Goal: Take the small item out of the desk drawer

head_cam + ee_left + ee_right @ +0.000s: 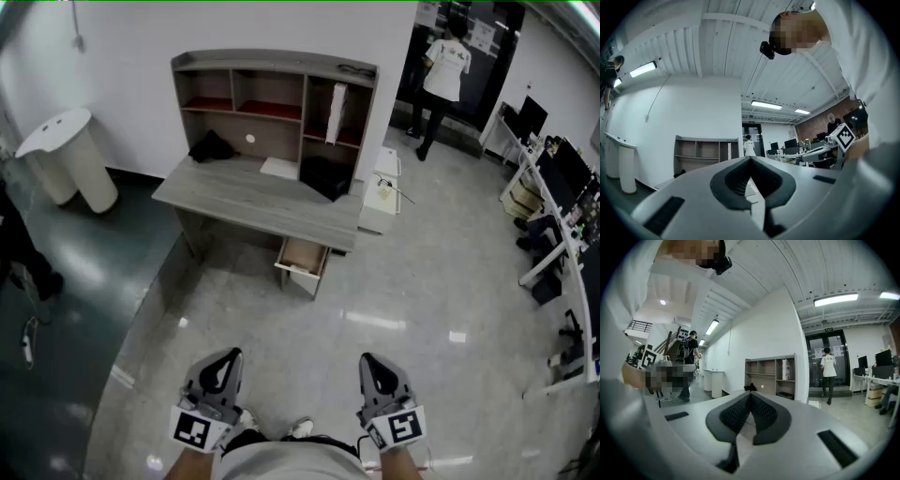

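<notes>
A grey desk [253, 199] with a shelf hutch [272, 98] stands against the white wall, well ahead of me. Under its right end a small drawer [302, 265] is pulled open; I cannot make out any item inside it. My left gripper [228, 358] and right gripper [371, 361] are held low near my body, far from the desk. Both are shut and hold nothing. In the left gripper view the left gripper [751, 160] has its jaws meeting at the tip, and in the right gripper view the right gripper [751, 395] looks the same. The hutch [771, 376] shows beyond the jaws.
On the desk lie a black bundle [214, 147], a black bag [325, 175] and a white sheet [279, 167]. A white low cabinet [382, 192] stands right of the desk, a white round stand [66, 155] at left. A person [442, 70] stands at the doorway; office desks [553, 187] line the right.
</notes>
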